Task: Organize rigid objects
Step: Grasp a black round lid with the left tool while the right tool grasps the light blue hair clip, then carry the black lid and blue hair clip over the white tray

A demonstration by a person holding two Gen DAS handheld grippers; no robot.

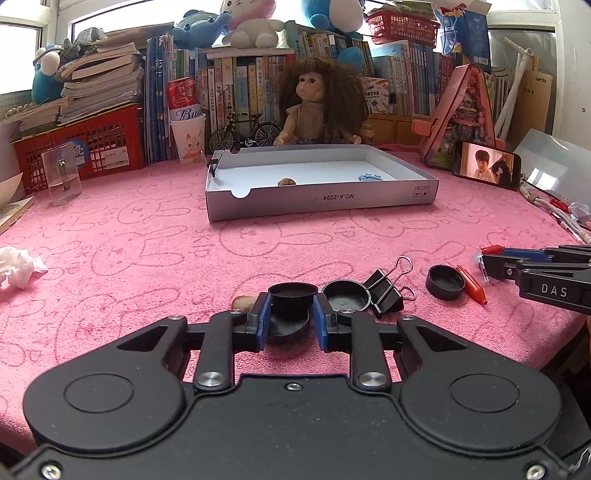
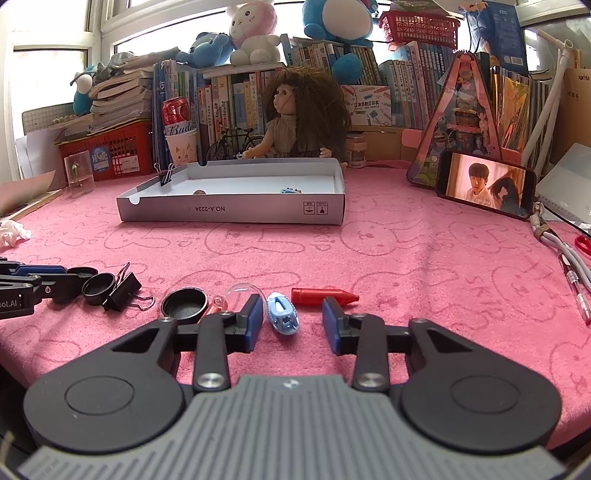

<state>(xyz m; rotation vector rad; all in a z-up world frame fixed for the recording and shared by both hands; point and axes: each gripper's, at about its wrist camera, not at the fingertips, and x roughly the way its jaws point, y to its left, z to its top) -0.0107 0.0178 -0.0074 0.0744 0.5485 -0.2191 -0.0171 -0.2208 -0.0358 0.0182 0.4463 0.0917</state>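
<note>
Black cup (image 1: 292,300) | clamped in left claw (image 1: 289,314) | blue toy (image 2: 283,318) | loose between right claw (image 2: 293,321) pads, narrowly apart

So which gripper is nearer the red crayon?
Right. The right gripper sits just in front of the red crayon, straddling a small blue toy. The left gripper is further left, closed on a black cap.

Desk clutter along far edge and sides

Curly-haired doll (image 2: 295,118) sits mid far edge, model bicycle (image 1: 245,133) just left of it, rows of books (image 1: 236,88) behind, plush toys (image 2: 255,33) on top. Red crate (image 1: 85,147) far left under a book stack, clear glass mug (image 1: 61,177) in front. Phone (image 2: 485,184) playing video at right edge; crumpled tissue (image 1: 16,266) at left edge.
</note>
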